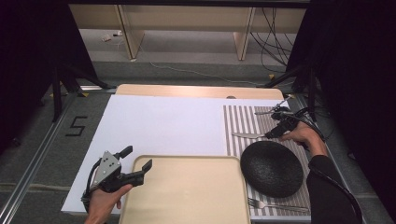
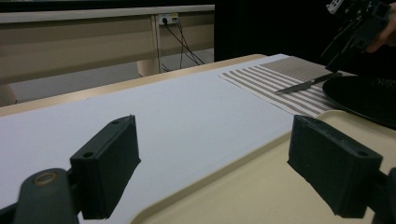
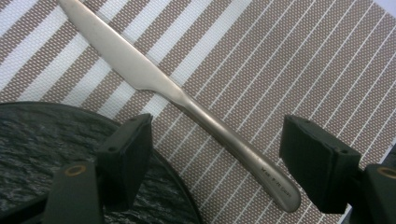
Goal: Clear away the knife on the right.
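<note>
Striped placemat [image 1: 243, 122] at counter's right edge; right claw [image 3: 212, 154] wide open astride knife [image 3: 187, 105] handle, not gripping. Left claw [image 1: 138, 157] open, empty, over tray [image 1: 187, 196].

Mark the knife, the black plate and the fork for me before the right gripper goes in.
knife [image 3: 219, 135]: right gripper view, on the handle between the open jaws.
black plate [image 1: 272, 168]: high view, on the middle of its textured top.
fork [image 1: 275, 205]: high view, on the handle, near the striped mat's front edge.
</note>
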Tool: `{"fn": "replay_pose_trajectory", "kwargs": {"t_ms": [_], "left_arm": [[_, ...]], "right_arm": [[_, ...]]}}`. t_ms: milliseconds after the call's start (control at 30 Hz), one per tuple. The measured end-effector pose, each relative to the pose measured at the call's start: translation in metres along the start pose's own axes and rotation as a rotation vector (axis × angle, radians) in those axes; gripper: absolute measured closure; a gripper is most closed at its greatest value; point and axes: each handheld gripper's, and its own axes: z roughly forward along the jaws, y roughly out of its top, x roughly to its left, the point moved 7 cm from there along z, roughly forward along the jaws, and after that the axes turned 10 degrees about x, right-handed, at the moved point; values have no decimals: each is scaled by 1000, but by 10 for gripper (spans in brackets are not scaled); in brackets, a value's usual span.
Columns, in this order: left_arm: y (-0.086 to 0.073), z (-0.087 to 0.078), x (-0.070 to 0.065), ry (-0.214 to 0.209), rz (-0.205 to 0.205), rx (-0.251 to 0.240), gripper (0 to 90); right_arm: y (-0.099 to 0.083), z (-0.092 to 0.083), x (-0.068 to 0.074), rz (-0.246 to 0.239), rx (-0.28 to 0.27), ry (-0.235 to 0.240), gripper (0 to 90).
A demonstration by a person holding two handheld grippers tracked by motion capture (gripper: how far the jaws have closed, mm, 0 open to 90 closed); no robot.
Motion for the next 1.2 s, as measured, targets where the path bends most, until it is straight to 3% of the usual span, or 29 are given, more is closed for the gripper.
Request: {"fn": "replay_pose_trajectory", "kwargs": {"t_ms": [33,333,467,533,633,767,900,1200], "left_arm": [[0,0,0,-1,0,1,161],[0,0,0,-2,-6,-1,160],[0,-1,0,-1,-5,-3,161],[0,-1,0,-2,-4,-5,161],[0,-1,0,-2,-4,-4,161],[1,-1,0,-4,-6,-13,161],[0,-1,0,2,-6,-5,161],[0,-1,0,3,-4,-3,162]], "right_arm": [[0,1,0,18,9,6,273],[6,11,-5,-14,31,-25,285],[7,13,-4,-17,77,-26,289],[9,15,-5,-16,70,-34,296],[10,18,-4,-49,95,-42,306],[12,22,-2,-33,121,-43,323],[12,23,-3,-68,165,-57,335],[11,28,-3,-75,186,-66,376]]}}
